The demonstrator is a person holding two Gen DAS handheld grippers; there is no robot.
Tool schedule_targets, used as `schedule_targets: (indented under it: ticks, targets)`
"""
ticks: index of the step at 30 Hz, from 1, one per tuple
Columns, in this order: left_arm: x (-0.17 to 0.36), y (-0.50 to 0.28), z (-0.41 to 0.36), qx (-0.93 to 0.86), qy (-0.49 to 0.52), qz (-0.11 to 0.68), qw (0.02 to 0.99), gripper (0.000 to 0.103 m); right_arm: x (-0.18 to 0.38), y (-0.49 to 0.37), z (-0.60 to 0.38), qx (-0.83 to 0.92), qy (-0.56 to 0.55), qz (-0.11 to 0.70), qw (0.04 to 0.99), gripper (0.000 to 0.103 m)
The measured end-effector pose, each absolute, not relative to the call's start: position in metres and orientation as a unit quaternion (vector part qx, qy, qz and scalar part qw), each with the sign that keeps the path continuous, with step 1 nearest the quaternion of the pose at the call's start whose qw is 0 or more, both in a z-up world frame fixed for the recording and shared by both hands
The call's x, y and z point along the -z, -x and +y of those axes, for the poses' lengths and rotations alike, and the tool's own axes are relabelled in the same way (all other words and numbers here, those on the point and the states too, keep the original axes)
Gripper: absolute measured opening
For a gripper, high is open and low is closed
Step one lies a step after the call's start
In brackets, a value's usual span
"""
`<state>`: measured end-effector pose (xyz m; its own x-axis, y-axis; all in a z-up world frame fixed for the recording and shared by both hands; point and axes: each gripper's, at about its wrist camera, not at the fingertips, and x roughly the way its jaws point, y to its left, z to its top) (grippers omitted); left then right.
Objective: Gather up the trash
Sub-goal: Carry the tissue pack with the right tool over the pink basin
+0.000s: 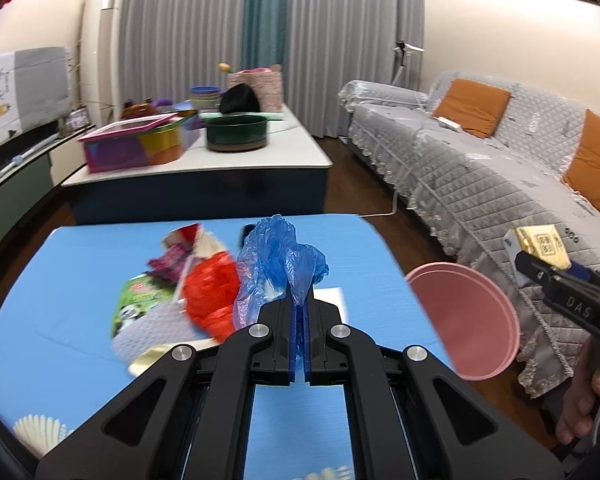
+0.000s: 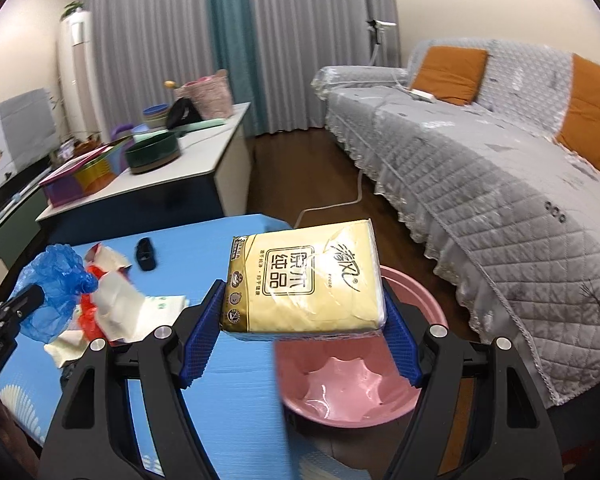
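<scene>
Blue table strewn with wrappers, pink basin beside it, yellow tissue pack clamped in wide-set right gripper seemingly over the basin, left gripper pinched tight on blue plastic bag

My desk is bright blue with white shell shapes at its edge. The crumpled bag is blue, the one beside it red. The tissue pack is pale yellow with gold, and the basin is pink.
</scene>
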<state>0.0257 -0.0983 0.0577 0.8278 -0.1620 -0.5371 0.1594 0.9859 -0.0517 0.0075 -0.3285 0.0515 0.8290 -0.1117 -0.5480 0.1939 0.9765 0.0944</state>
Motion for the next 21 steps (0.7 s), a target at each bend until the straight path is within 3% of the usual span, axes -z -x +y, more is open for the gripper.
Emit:
schedule_targets:
  ticks: [21]
  targets:
    - [-0.055, -0.096, -0.232, 0.284, -0.001, 0.32, 0.904, 0.002, -0.028, -0.024, -0.402, 0.147, -0.134, 0.303, 0.932, 0.072]
